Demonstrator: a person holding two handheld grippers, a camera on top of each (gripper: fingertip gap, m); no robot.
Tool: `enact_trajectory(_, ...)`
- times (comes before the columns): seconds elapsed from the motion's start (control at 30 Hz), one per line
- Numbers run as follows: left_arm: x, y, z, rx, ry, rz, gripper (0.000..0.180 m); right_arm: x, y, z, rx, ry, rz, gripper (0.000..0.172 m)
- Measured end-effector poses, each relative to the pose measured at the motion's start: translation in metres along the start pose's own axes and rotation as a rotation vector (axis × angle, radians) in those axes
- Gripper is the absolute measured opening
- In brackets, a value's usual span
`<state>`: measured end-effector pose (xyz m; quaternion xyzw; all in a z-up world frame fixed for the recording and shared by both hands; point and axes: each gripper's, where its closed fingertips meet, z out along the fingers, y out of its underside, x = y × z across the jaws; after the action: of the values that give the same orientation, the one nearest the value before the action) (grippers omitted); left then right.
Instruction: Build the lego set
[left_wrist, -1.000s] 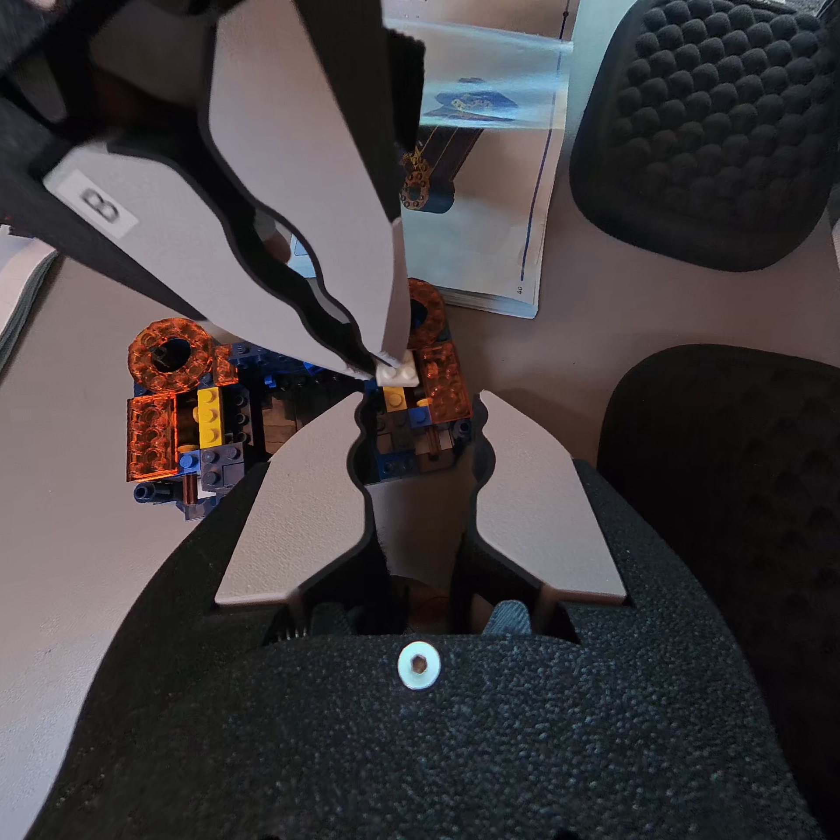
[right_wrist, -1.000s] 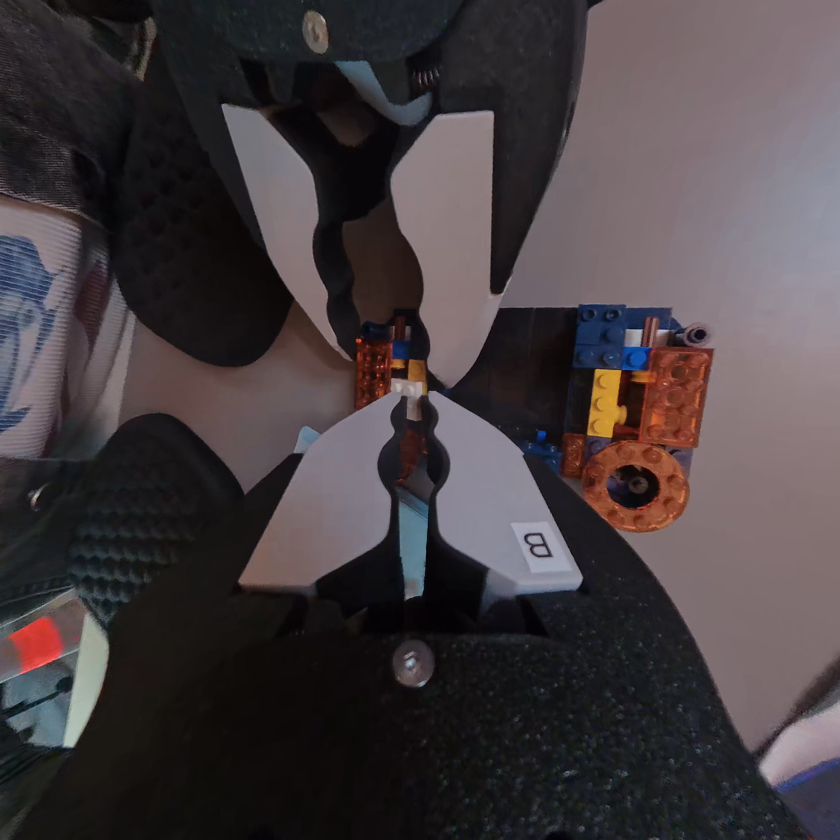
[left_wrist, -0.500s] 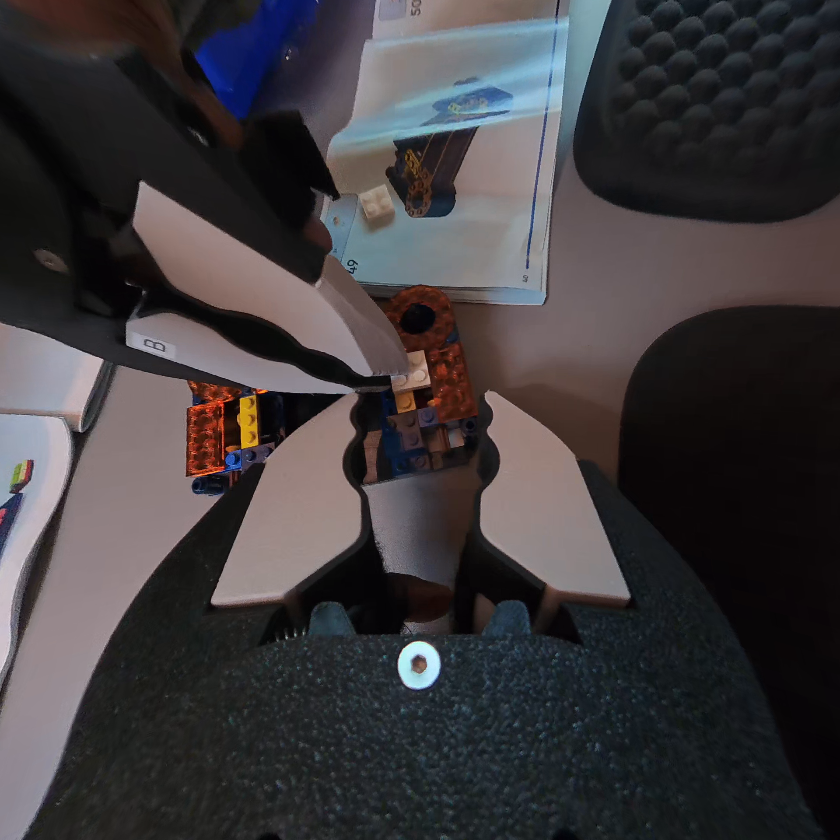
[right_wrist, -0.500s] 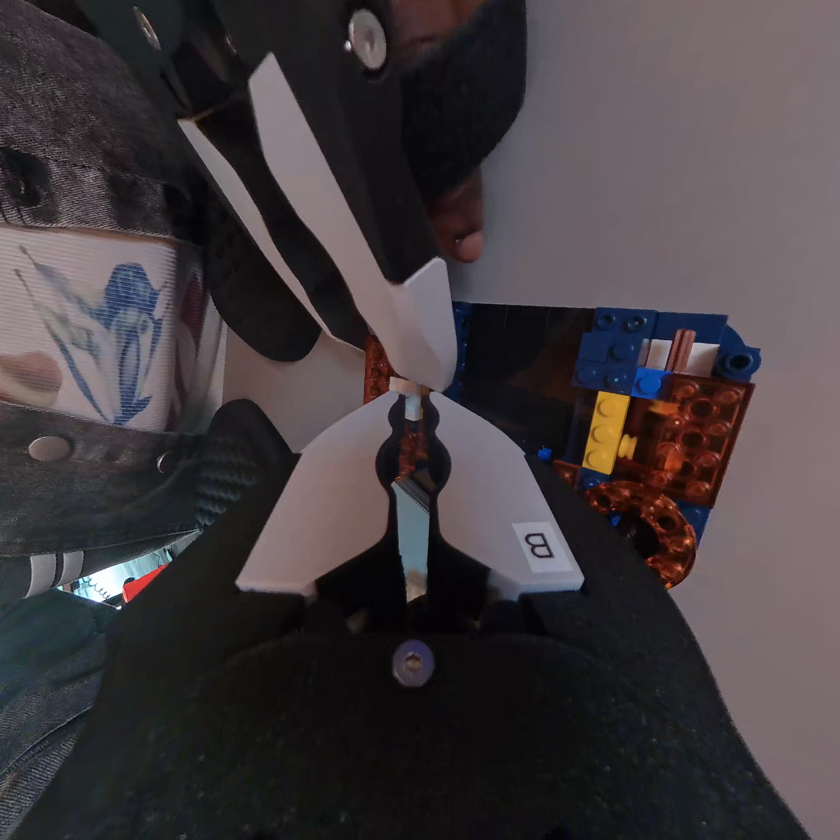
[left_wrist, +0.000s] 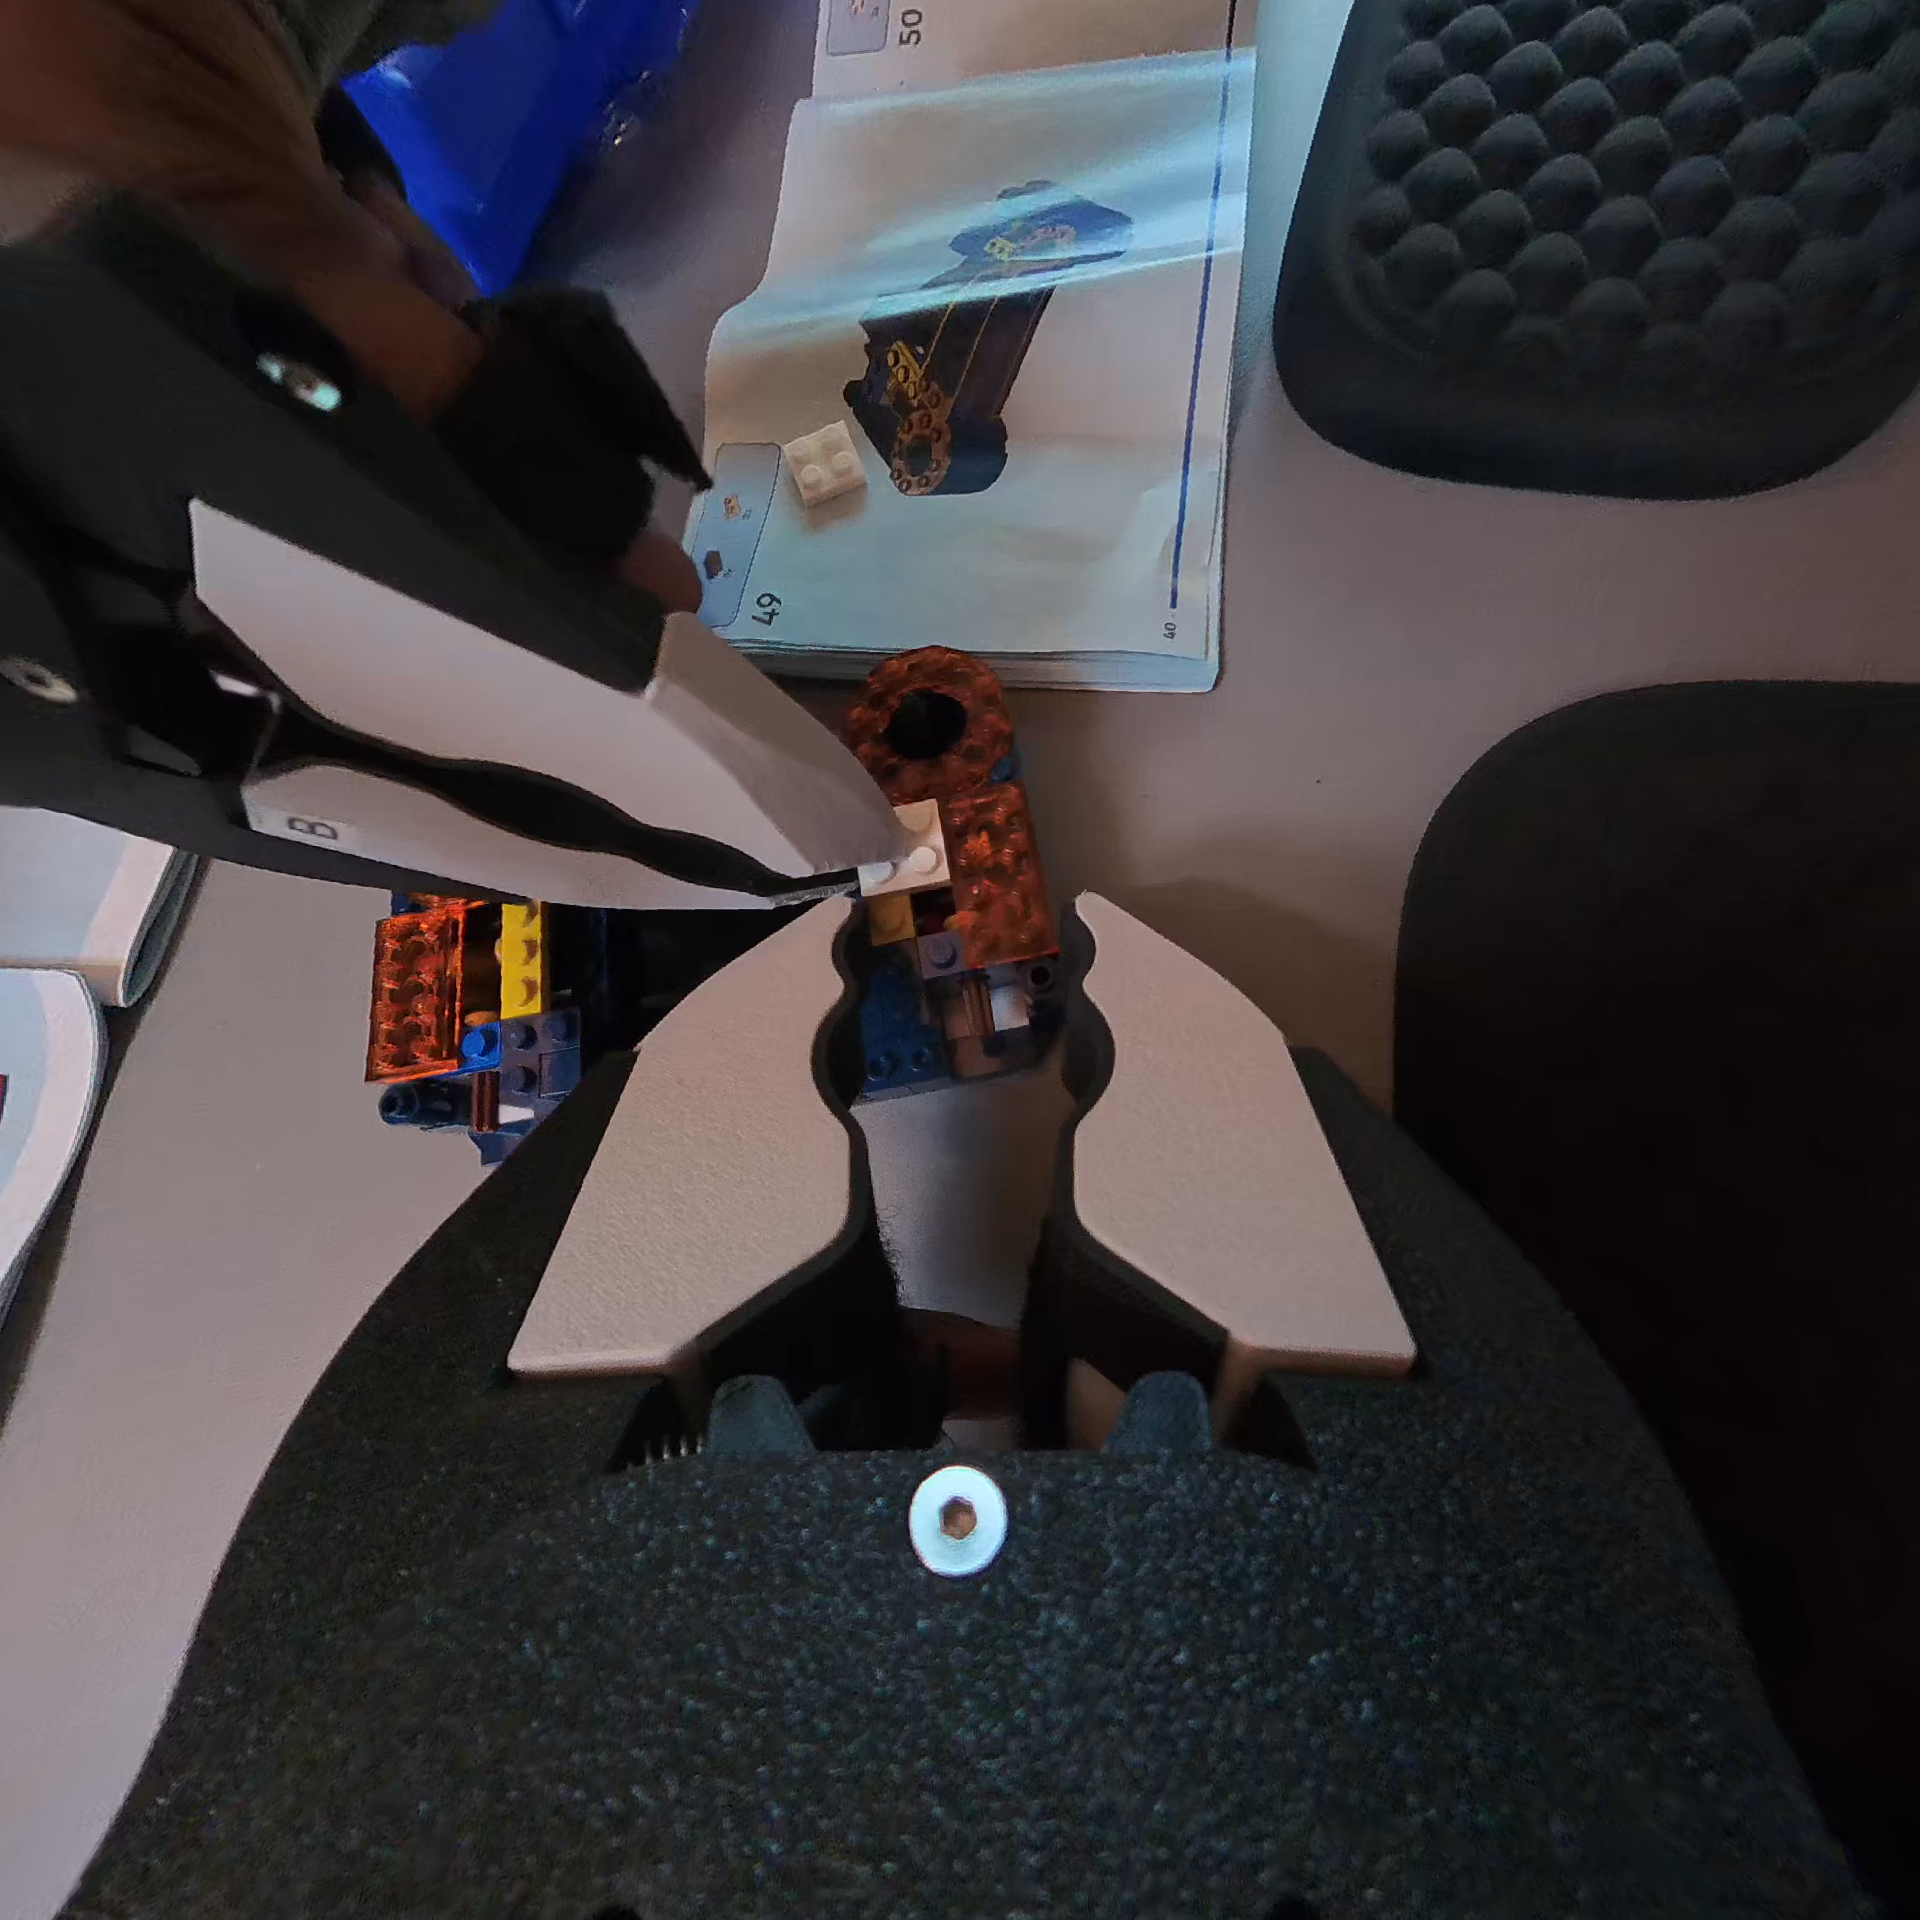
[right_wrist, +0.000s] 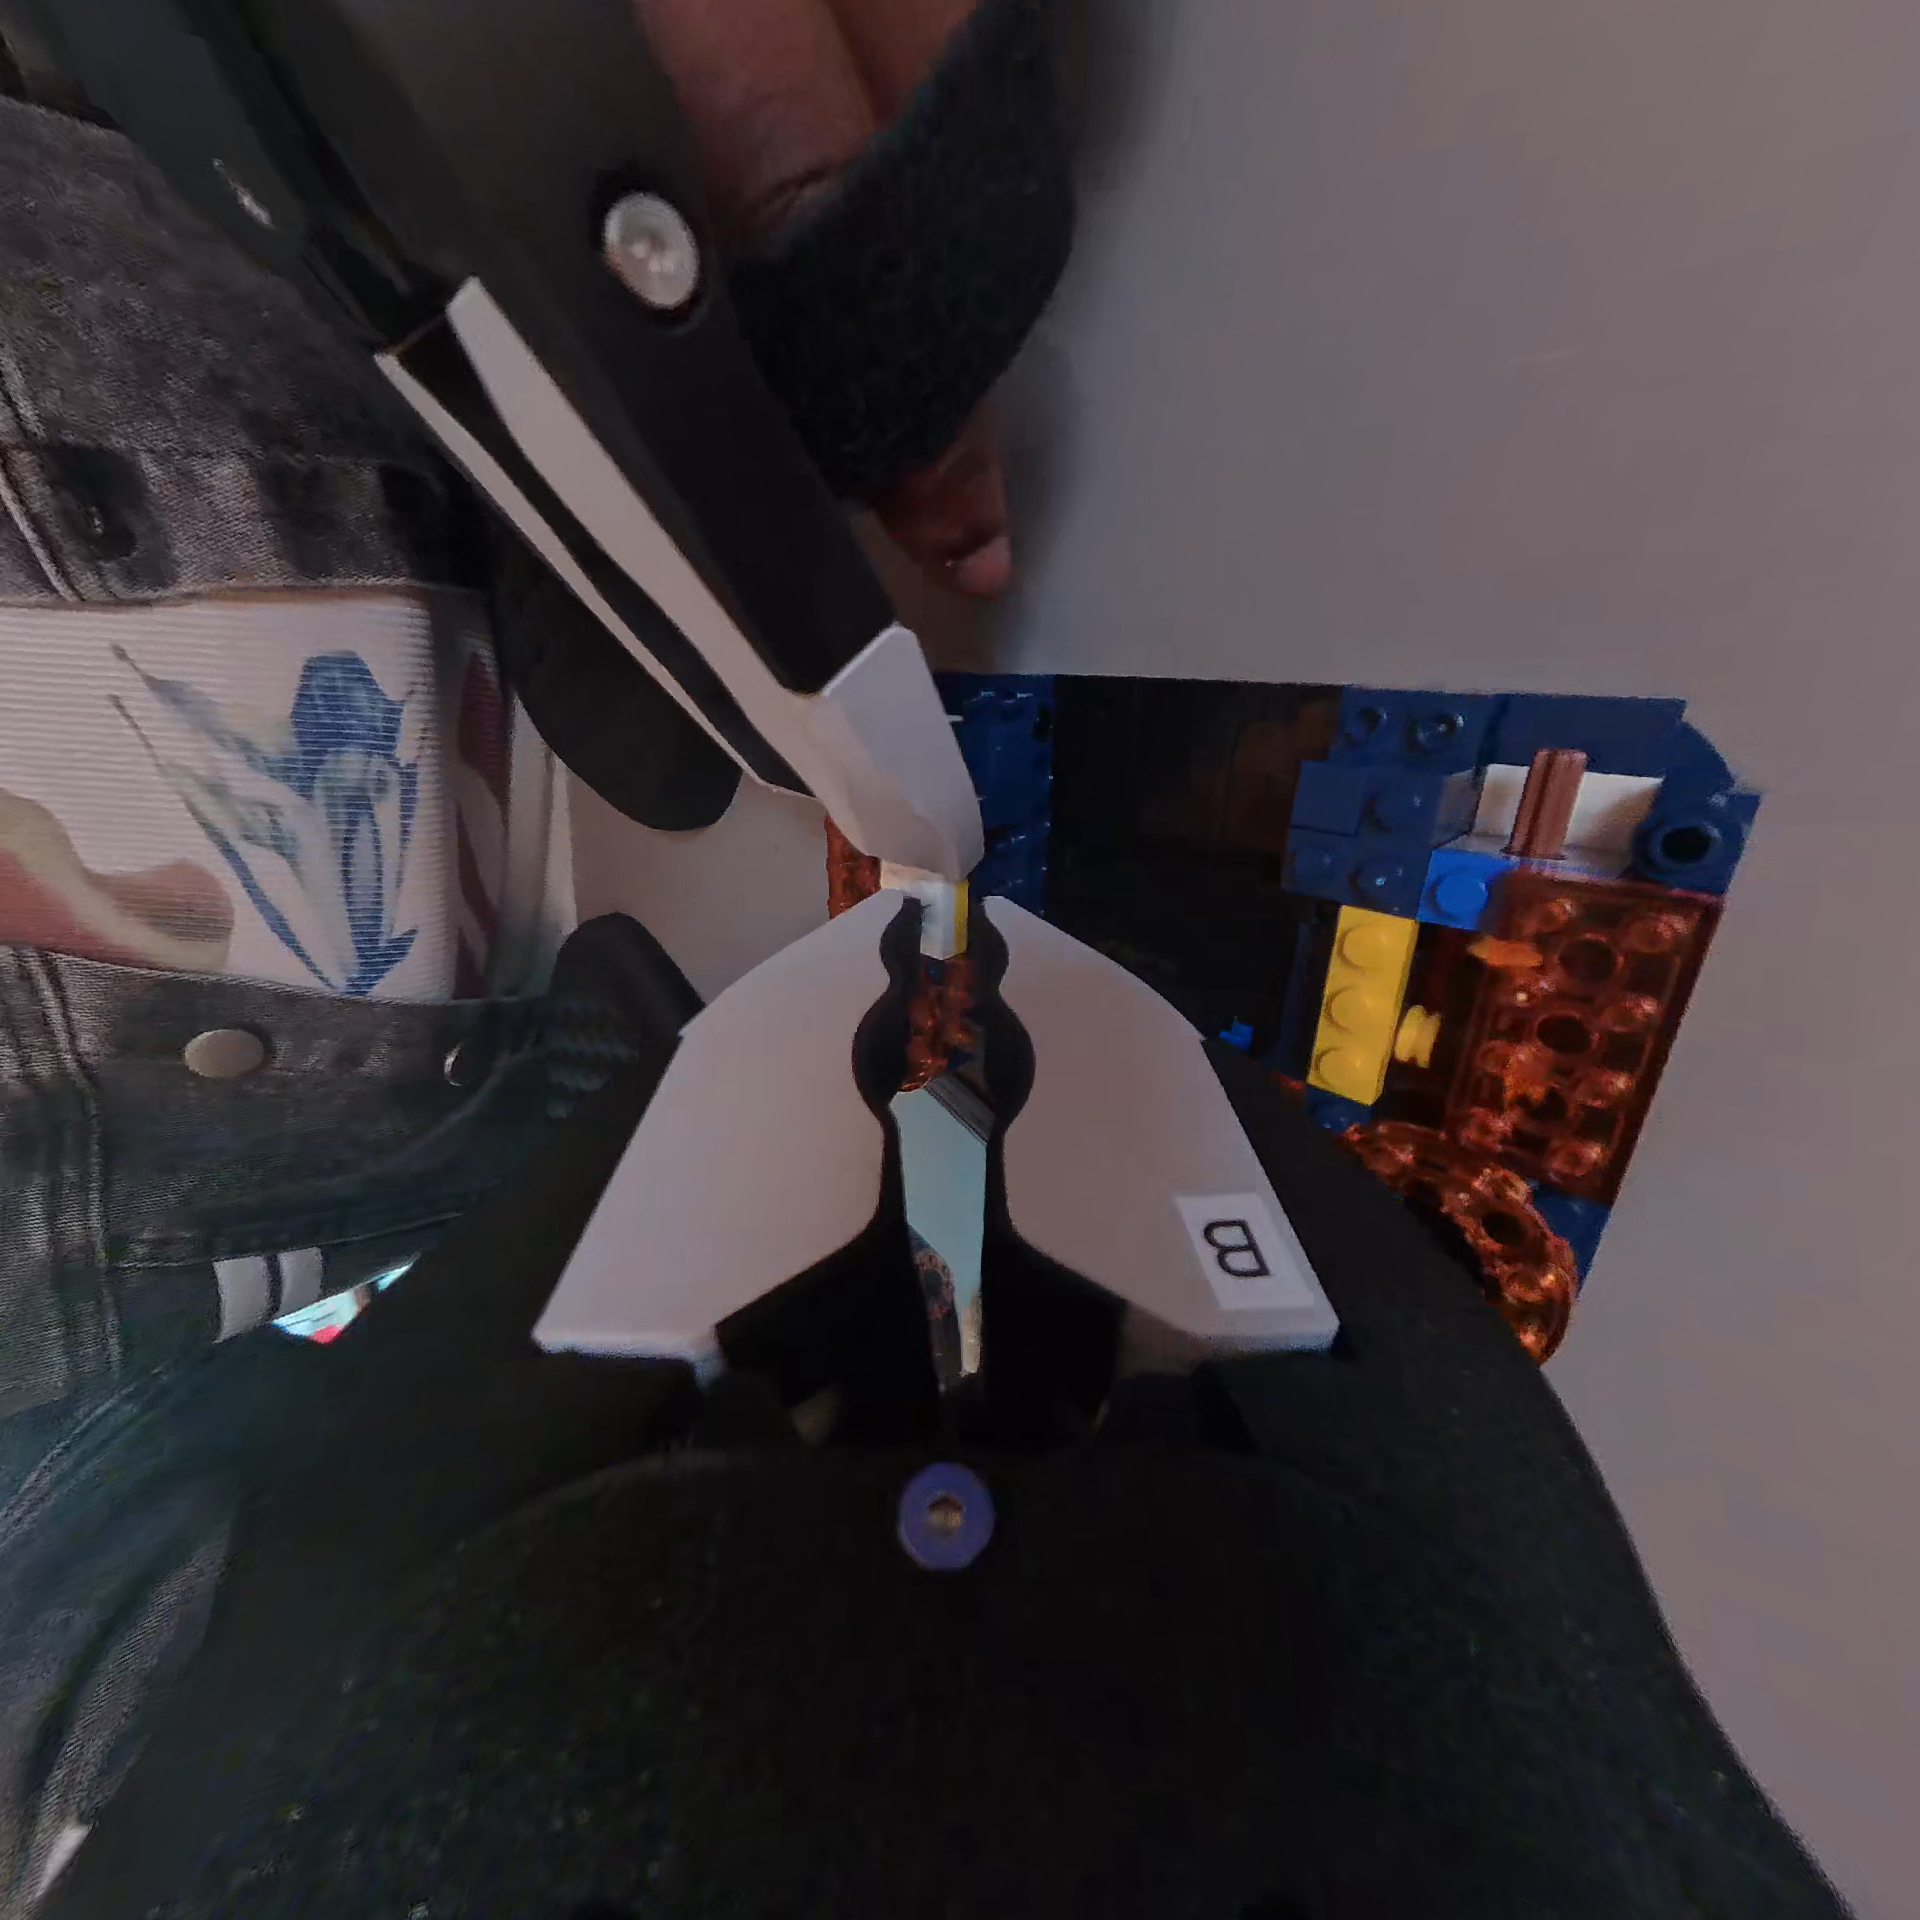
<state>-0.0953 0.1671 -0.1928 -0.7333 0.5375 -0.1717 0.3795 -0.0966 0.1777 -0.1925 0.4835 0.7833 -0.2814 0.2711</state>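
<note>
While straddling the brick model (left_wrist: 951, 935), left gripper (left_wrist: 961, 914) parted; right gripper (right_wrist: 940, 914) on white plate (left_wrist: 909, 857).

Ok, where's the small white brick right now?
In the left wrist view the white brick sits on the brick model, beside the orange piece and just beyond the left gripper, at the right gripper's tips.

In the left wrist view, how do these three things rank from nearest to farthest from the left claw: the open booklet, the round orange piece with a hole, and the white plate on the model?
1. white plate: just beyond the left claw, at the right claw's tips.
2. round orange piece: behind it, at the model's far end.
3. open booklet: farthest, on the table beyond the model.
</note>
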Motion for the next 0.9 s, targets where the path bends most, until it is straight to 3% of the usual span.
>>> enact_trajectory(0.3, 0.0, 0.0, 0.0, 0.0, -0.003, 0.002, 0.034, 0.0, 0.0, 0.0, -0.022, -0.009, 0.023, 0.009)
enact_trajectory(0.53, 0.002, -0.001, 0.003, 0.008, 0.009, -0.008, 0.034, 0.001, 0.001, -0.003, 0.009, 0.183, -0.092, 0.015)
enact_trajectory(0.7, 0.002, -0.001, 0.003, 0.013, 0.012, -0.008, 0.034, -0.013, -0.004, -0.023, 0.188, 0.278, -0.138, 0.022)
enact_trajectory(0.8, 0.0, 0.0, 0.001, 0.007, 0.005, -0.013, 0.036, -0.014, -0.006, -0.039, 0.351, 0.425, -0.208, 0.012)
enact_trajectory(0.9, -0.003, 0.002, -0.002, 0.008, -0.003, -0.03, 0.039, -0.021, -0.001, -0.034, 0.448, 0.501, -0.273, 0.009)
